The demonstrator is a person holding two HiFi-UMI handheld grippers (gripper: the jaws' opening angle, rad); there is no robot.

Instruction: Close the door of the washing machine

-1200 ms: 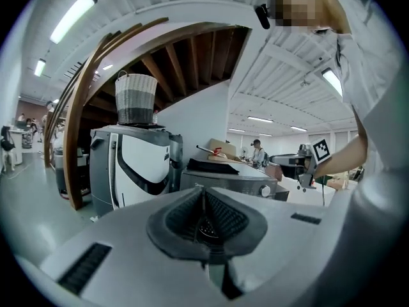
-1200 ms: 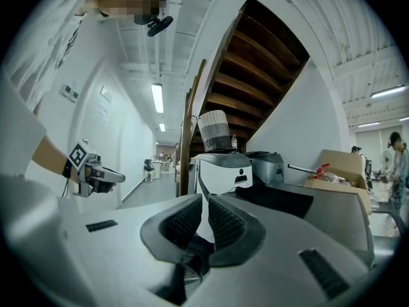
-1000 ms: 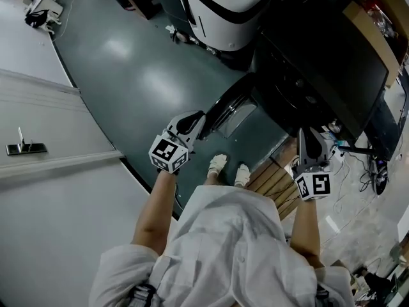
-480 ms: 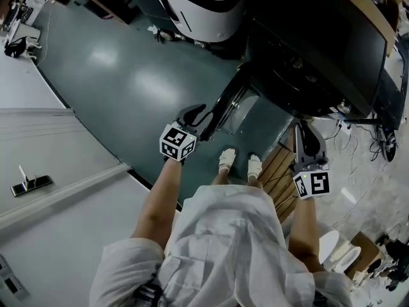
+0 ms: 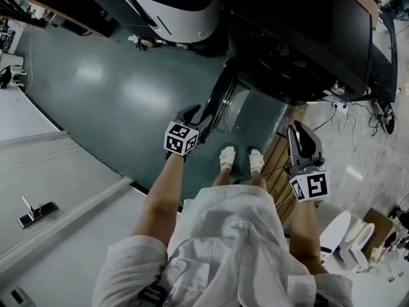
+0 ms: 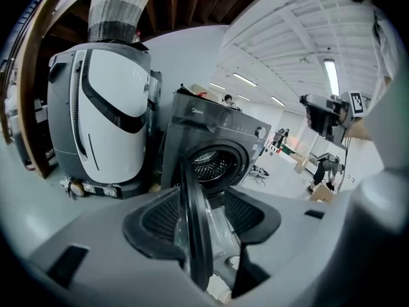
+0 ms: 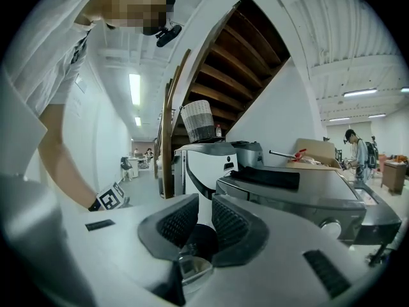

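Left gripper view: the left gripper [image 6: 204, 213], jaws just opening wide, straddles the door [image 6: 190, 190] edge before the washing machine [image 6: 220, 123], probably to swing it shut. The right gripper [image 7: 203, 226], jaws just opening narrowly, holds nothing.

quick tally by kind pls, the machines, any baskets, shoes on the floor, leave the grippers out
washing machine: 1
white and black machine: 1
woven basket: 1
white shoes: 2
total: 5
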